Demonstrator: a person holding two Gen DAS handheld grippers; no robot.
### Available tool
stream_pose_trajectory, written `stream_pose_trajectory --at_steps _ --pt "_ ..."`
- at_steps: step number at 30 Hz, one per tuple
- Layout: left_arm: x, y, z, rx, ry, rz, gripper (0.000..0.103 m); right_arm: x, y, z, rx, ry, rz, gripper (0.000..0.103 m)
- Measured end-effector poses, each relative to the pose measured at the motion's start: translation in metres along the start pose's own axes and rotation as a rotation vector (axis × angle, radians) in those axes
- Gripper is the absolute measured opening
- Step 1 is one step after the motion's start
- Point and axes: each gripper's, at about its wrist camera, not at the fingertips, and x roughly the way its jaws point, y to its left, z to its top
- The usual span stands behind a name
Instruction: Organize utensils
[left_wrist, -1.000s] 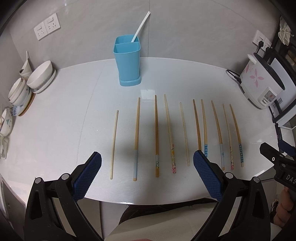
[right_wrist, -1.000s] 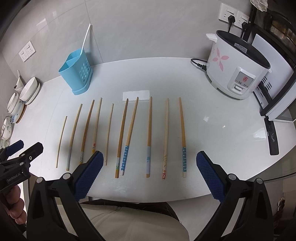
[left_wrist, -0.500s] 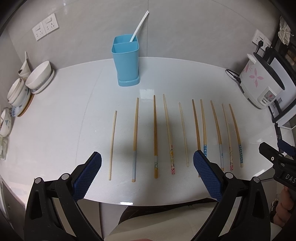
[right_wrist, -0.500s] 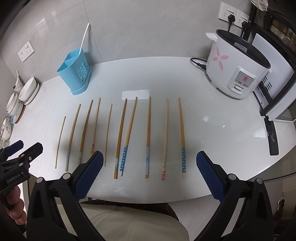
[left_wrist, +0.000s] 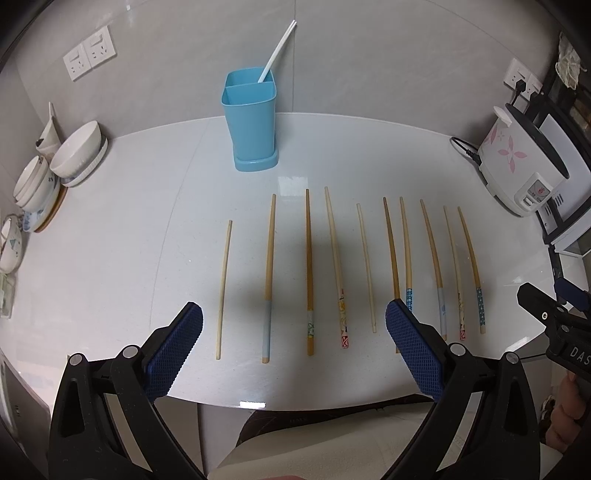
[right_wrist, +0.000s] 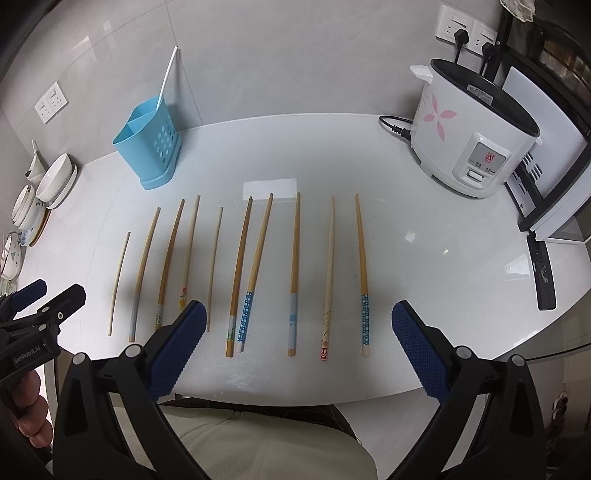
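Here, ten wooden chopsticks (left_wrist: 334, 258) lie in a row on the white glossy desk (left_wrist: 110, 258), side by side and apart, thin tips pointing away from the tools. Most are honey-brown with painted handle ends: pale blue bands, blue dotted bands, a red-marked end; two are plain pale sticks, and the plain thin chopstick (left_wrist: 223, 288) at the far left of the row is the shortest.

The left tool (left_wrist: 294, 328), black-framed with blue textured pads, is spread wide and holds nothing; it hangs over the near edge of the desk, with the handle ends of the left half of the row lying between and just ahead of its fingers. The right tool (right_wrist: 298, 328) is likewise spread wide and empty, with the right half of the row just ahead of it and the blue-dotted chopstick (right_wrist: 361, 273) nearest its right finger.

Well ahead of the left tool stands a light-blue plastic utensil holder (left_wrist: 250, 122) with two compartments, a white straw-like stick (left_wrist: 277, 51) leaning in the rear one. Far to the right sits a white rice cooker with pink flowers (right_wrist: 476, 136), plugged into the grey wall. Stacked white bowls (left_wrist: 79, 155) rest at the far left.
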Motion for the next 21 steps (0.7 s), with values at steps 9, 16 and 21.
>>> stream_pose_trajectory --at_steps 9,16,21 --pt "-0.0011 -0.0031 0.0000 0.004 -0.010 0.000 0.097 -0.0019 0.0002 0.0004 -0.004 -0.005 -0.005 0.096" --pt "-0.0034 -0.0051 0.0009 0.007 -0.016 -0.004 0.097 -0.0056 0.0022 0.0009 -0.011 -0.013 -0.011 0.096" --pt "-0.0050 -0.0041 0.0004 0.006 -0.018 -0.010 0.097 -0.0065 0.0020 0.0016 -0.011 -0.013 -0.012 0.096"
